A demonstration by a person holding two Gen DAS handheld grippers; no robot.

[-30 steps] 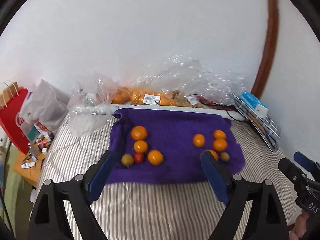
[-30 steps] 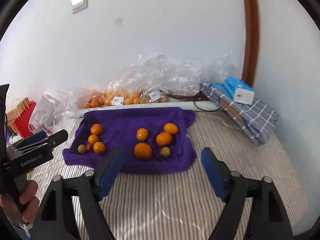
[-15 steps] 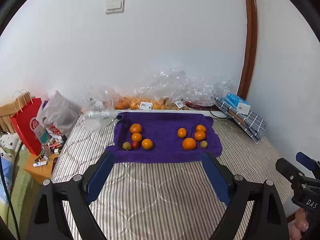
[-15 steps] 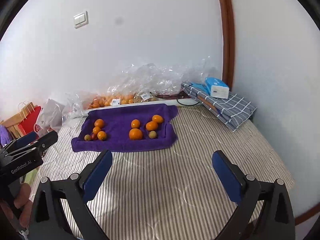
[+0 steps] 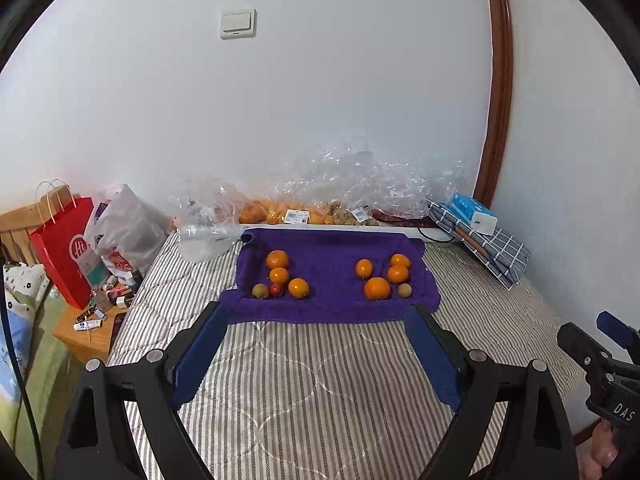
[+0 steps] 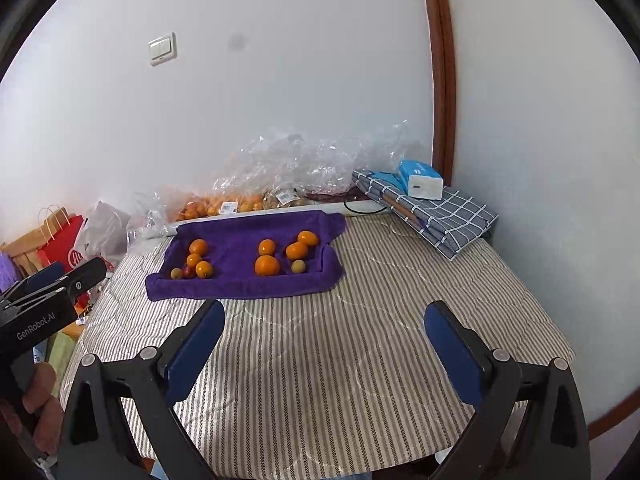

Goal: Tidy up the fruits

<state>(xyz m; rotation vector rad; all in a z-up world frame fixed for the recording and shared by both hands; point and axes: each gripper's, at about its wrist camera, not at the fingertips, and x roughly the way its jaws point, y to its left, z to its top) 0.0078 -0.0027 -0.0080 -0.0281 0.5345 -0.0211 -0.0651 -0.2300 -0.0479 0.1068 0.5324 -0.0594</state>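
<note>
On the striped mattress [image 5: 304,380], a purple towel [image 5: 328,276] lies toward the far edge, carrying two clusters of oranges [image 5: 377,288] and smaller fruits. The left gripper [image 5: 316,332] and right gripper [image 6: 324,328] hover near the towel's front edge, jaws spread wide and empty, fruits well beyond the fingertips.

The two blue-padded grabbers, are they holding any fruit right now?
No. The left gripper and right gripper are both open and empty, above the striped bed cover. All the fruit lies on the purple towel.
</note>
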